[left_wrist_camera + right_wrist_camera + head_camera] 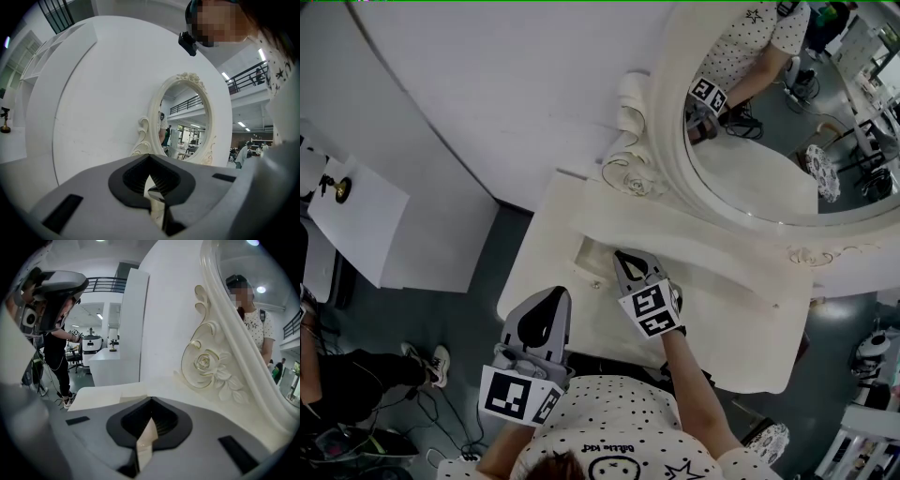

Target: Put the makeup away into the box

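My right gripper hovers over the white dressing table, its tips above a shallow cream recess near the table's left end. Its jaws are shut, tips meeting, with nothing between them. My left gripper hangs off the table's front left edge, pointing at the mirror. Its jaws are shut too and hold nothing. No makeup item shows in any view. I cannot tell whether the recess is the box.
An oval mirror in a carved cream frame stands at the table's back. A white curved wall rises behind it. A white cabinet stands at the left. A person's shoes and cables lie on the grey floor.
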Tool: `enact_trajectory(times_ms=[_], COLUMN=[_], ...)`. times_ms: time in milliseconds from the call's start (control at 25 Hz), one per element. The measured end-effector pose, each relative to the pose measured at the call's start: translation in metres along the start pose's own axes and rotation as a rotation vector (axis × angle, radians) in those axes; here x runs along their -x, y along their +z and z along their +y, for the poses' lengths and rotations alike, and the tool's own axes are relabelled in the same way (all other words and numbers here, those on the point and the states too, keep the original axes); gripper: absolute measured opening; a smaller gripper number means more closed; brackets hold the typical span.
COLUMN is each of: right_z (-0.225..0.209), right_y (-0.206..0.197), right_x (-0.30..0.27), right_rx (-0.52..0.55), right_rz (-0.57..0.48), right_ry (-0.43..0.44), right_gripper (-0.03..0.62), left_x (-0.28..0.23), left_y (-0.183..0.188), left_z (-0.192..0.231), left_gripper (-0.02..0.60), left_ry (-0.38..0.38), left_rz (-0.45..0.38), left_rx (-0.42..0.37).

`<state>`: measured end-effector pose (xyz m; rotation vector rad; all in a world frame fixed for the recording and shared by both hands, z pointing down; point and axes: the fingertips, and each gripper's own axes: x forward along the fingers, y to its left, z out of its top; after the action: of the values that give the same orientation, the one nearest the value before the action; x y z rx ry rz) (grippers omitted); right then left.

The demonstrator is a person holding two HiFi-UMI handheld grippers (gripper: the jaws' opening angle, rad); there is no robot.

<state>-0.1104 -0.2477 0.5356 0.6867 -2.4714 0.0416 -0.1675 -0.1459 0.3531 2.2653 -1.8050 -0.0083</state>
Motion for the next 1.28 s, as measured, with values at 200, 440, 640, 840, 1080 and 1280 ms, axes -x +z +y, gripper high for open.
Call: enact_trajectory(times_ms=[200, 440, 640, 840, 1080, 1280], right_z=[-0.008, -0.023, -0.032, -0.043, -0.050, -0.047], right_y=[0.013, 0.046, 0.081, 0.109, 0.091, 0.078], right_x=[0.021, 0.077, 0.138, 0.210, 0.281, 0.313], right_rx=[-0.034, -0.110, -0.094, -0.107, -0.119, -0.168], right_rz=[-0.055, -0.192, -0.336, -0.449, -0.438, -0.448], right_ry=[-0.057, -0.157, -0.242, -0.360, -0.511, -0.585], right_gripper=[0.005, 0.005, 0.006, 0.006, 0.005, 0.005], left_x=[0.002, 0.005, 0.008, 0.007, 0.005, 0.004], left_y=[0.000, 0.001, 0.004, 0.012, 0.013, 0.011], left_z=[-0.004, -0.012, -0.026, -0.043, -0.068, -0.085], left_gripper=[0.005, 0.005, 0.005, 0.005, 0.005, 0.005], left_ry=[-0.009, -0.040, -0.081, -0.149, -0.232, -0.283], left_rz=[-0.007, -0.011, -0.023, -0.044, -0.050, -0.049], left_rx=[0.000, -0.004, -0.011, -0.023, -0.035, -0.040])
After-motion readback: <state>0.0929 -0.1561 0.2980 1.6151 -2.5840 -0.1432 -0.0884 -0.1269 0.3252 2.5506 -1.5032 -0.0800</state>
